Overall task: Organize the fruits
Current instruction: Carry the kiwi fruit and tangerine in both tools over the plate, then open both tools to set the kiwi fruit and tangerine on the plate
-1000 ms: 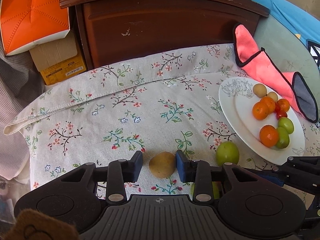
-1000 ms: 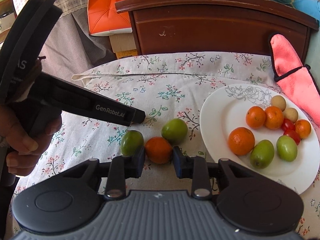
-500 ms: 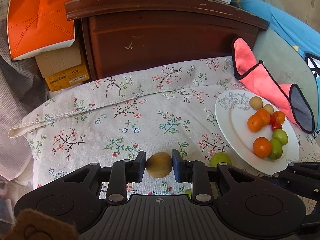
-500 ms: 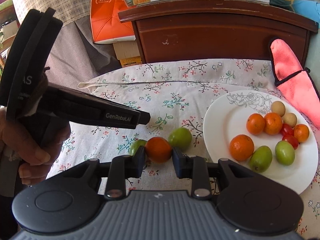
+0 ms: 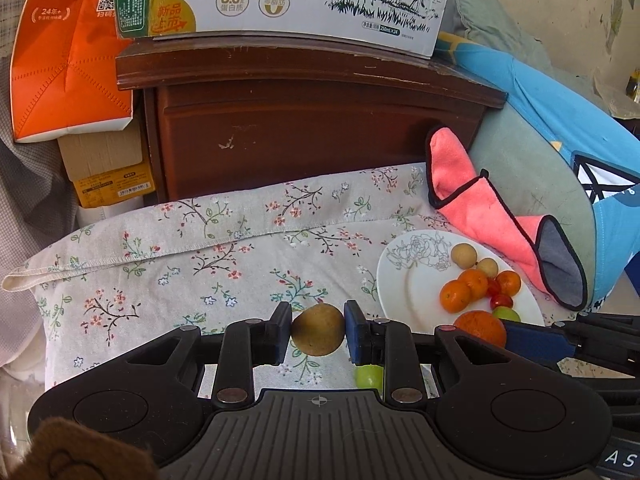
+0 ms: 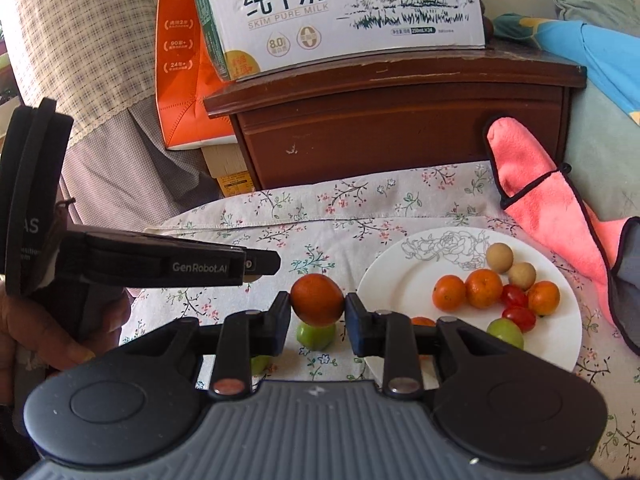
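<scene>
The left gripper (image 5: pixel 317 334) is clamped on a brownish-yellow fruit (image 5: pixel 317 335), both blue pads pressed against its sides, and holds it clear above the flowered cloth (image 5: pixel 200 264) that covers the bed. The right gripper (image 6: pixel 317 312) is closed on an orange (image 6: pixel 317 299) in the same way, pads tight on either side, the fruit raised off the cloth. Below that orange a green fruit (image 6: pixel 316 336) lies on the cloth, and a second green one (image 6: pixel 260 364) peeks out just behind the right gripper's left finger (only a sliver of it shows). To the right sits a white plate (image 6: pixel 400 280) with a line-drawn flower on its rim; on it are two pale round fruits, several small oranges, red cherry tomatoes and green fruit, grouped toward its right half. In the left wrist view the same plate (image 5: pixel 408 280) lies to the right of the held fruit, with the right gripper's orange showing in front of it. A pink cloth (image 6: pixel 548 204) with dark edging lies beside the plate's far side. Behind the bed stands a dark wooden cabinet (image 6: pixel 400 132) with a milk carton box (image 6: pixel 340 12) on top and an orange bag (image 6: pixel 180 80) beside it. A person's hand (image 6: pixel 60 332) grips the left gripper's handle at the left edge of the right wrist view.
</scene>
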Demonstrator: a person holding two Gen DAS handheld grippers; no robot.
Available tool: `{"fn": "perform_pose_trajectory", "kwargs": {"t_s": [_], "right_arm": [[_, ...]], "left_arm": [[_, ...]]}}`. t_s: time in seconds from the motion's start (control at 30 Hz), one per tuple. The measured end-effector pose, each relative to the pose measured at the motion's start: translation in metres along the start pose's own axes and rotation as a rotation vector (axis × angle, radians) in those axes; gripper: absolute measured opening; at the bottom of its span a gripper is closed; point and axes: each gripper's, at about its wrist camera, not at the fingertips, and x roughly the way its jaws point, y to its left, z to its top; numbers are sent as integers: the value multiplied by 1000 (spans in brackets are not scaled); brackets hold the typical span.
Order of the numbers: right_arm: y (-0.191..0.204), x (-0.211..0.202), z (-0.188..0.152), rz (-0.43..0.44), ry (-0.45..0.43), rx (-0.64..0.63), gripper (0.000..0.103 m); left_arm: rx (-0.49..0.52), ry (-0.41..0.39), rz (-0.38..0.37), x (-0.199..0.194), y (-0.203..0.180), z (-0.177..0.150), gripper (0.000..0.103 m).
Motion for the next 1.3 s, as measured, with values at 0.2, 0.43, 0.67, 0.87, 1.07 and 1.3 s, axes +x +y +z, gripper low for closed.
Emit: {"fn": "perform_pose_trajectory", "kwargs": {"t_s": [0.2,0.43,0.67,0.87,1.07,1.3], "right_arm": [[-22,-18,12,-50,-54,55,29],[-47,-31,19,-124,-96,153,29],[-68,-26,15,-155,-82,261,29],[-82,-13,8,-155,-45,372,29],[-90,-2,1,-178,-12,432,29],[-93,3,-4,-190,4,460,30]], "left_arm": [[-17,-17,-57,2,-17,1,26],[-11,-37,-110,7,-32,4,26],[3,-28,-117,20,-44,2,26],[-2,-7,-128,32,-49,-1,26],[-8,10,-146,41,-53,-3,26],[-5,21,-159,47,-59,-6,26]]}}
